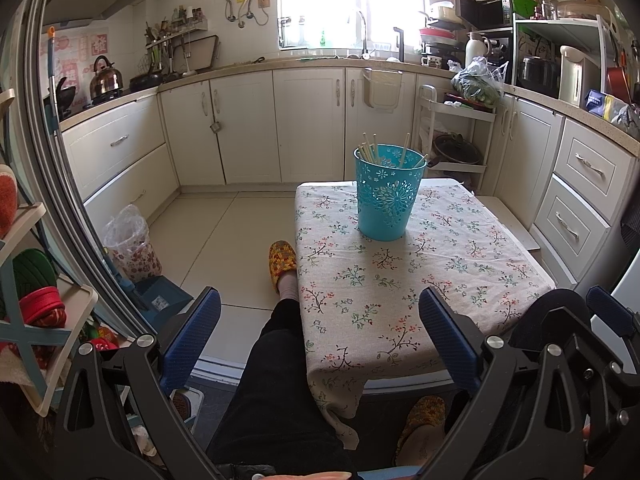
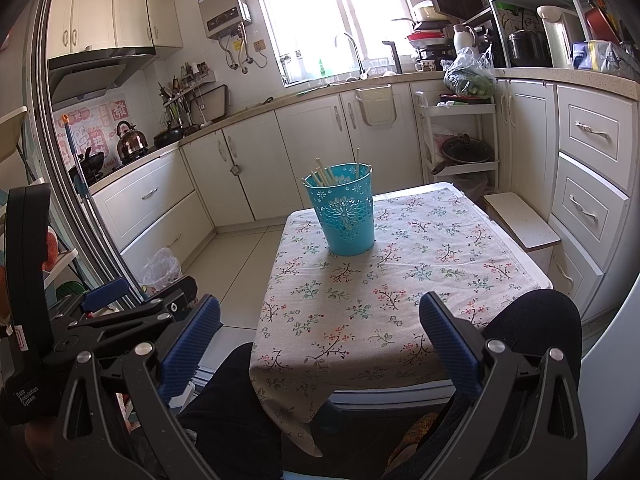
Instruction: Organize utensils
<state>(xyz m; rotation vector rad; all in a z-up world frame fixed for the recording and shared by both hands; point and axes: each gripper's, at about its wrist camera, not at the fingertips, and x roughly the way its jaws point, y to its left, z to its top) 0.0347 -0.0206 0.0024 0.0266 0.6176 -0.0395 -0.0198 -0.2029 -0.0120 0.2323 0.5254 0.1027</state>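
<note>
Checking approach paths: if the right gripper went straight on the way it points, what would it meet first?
Probably the teal holder with chopsticks, upright on the floral tablecloth. The right gripper is open and empty; depth is unclear.

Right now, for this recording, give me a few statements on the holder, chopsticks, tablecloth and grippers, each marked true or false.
1. The turquoise perforated utensil holder stands upright on the floral tablecloth. True.
2. The pale wooden chopsticks lie scattered across the cloth. False: they stand inside the holder.
3. The left gripper is open and holds nothing. True.
4. The right gripper is shut on a chopstick. False: it is open and empty.
5. A spoon lies beside the holder. False: only the holder stands on the cloth.
</note>
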